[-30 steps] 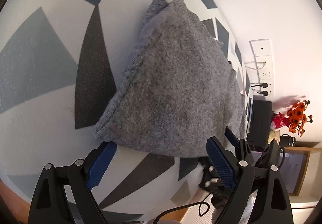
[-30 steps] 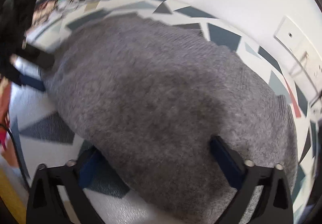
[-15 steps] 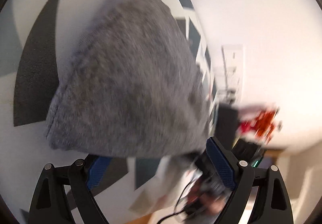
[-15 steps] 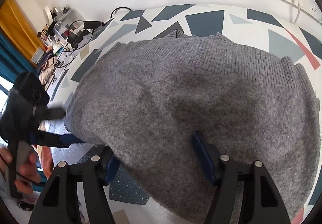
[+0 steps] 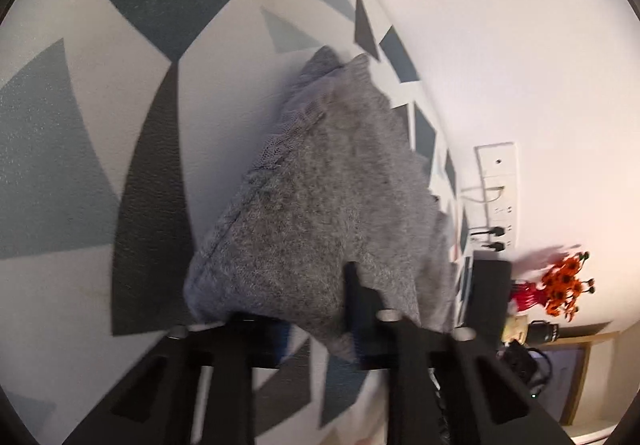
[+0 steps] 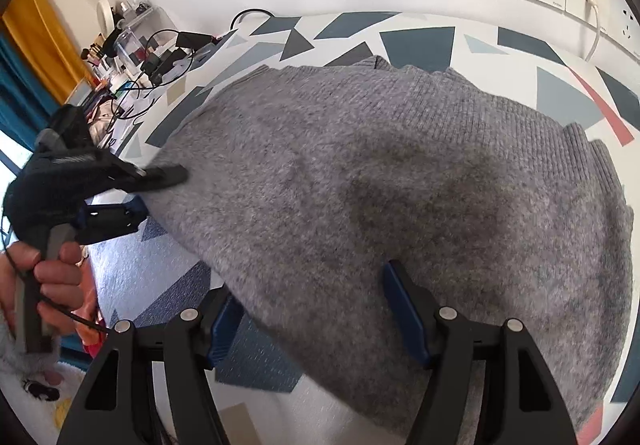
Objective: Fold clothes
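Home (curtains (image 6: pixel 44 45), flower vase (image 5: pixel 560 287))

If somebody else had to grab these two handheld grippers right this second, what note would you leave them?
Left gripper: jaws closing on the near corner of the grey sweater; fabric sits between the fingers.
Right gripper: open, straddling the sweater's near edge, one finger over the knit and one beside it; no grip yet.
Sweater: lies on the patterned table cover near the wall, already folded into a compact bundle.
Done: the sleeves seem tucked away, none shows.
Left: probably close the right gripper on its edge, then lift both and fold the near edge over toward the wall. Smooth it flat after.
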Motion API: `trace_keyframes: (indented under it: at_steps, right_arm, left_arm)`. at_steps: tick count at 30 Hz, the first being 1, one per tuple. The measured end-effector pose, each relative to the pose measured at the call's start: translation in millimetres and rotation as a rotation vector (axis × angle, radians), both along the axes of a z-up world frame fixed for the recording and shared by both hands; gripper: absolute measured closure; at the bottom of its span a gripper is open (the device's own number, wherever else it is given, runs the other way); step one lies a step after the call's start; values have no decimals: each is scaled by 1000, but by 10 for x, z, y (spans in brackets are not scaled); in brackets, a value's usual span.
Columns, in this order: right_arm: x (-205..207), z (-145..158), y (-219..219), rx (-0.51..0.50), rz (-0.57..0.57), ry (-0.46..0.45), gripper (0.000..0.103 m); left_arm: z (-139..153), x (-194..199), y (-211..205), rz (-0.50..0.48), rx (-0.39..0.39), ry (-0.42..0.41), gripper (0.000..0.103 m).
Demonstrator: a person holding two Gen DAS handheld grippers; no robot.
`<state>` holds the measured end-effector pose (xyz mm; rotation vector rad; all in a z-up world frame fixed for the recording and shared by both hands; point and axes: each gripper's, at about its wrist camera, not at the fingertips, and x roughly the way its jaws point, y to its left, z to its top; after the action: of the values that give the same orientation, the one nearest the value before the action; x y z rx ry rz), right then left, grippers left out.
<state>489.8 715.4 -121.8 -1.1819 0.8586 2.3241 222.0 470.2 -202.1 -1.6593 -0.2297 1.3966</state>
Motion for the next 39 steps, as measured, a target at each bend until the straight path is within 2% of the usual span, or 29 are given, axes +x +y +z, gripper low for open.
trace_keyframes:
  at_steps: [1, 3, 5, 8, 11, 14, 17, 23, 25, 29, 33, 35, 37, 38, 39]
  right_arm:
    - [50, 28, 1, -39, -10, 17, 32]
    - [243, 132, 27, -128, -49, 107, 32]
    - [509, 268, 81, -143, -121, 190, 32]
    - [1044, 409, 297, -110, -311, 276, 22]
    - [1487, 249, 689, -127, -533, 252, 17]
    - [1593, -13, 997, -171, -646, 205, 17]
    - [1319, -164, 1131, -151, -616, 116, 17]
    - [771, -186, 1131, 22, -552, -122, 13]
    - [655, -236, 1091, 76, -535, -204, 12]
    - [604, -285, 1082, 91, -543, -193, 7]
    - [578, -279, 1127, 73, -539, -188, 7]
    - [531, -267, 1131, 89, -520, -204, 14]
    - [500, -242, 1126, 102, -492, -197, 39]
    - [490, -232, 1128, 91, -478, -178, 46]
    - [481, -230, 1133, 70, -468, -156, 60]
  left_arm:
    - [-13, -9, -3, -5, -7, 13, 90]
    - [3, -57, -32, -31, -31, 67, 90]
    - [53, -56, -36, -63, -44, 139, 90]
    - [131, -22, -25, -111, -67, 252, 90]
    - [171, 3, -4, -166, -86, 335, 90]
    - [192, 39, 29, -215, -100, 392, 90]
    - [207, 73, 80, -252, -113, 430, 90]
    - [228, 88, 148, -310, -132, 450, 89]
    - [252, 124, 160, -345, -142, 485, 88]
    - [269, 205, 222, -410, -152, 556, 88]
    - [252, 168, 254, -421, -145, 532, 88]
    - [250, 140, 240, -427, -141, 518, 88]
    - [250, 126, 241, -434, -140, 509, 88]
    - [250, 125, 246, -438, -142, 508, 88]
    - [254, 133, 259, -444, -148, 515, 88]
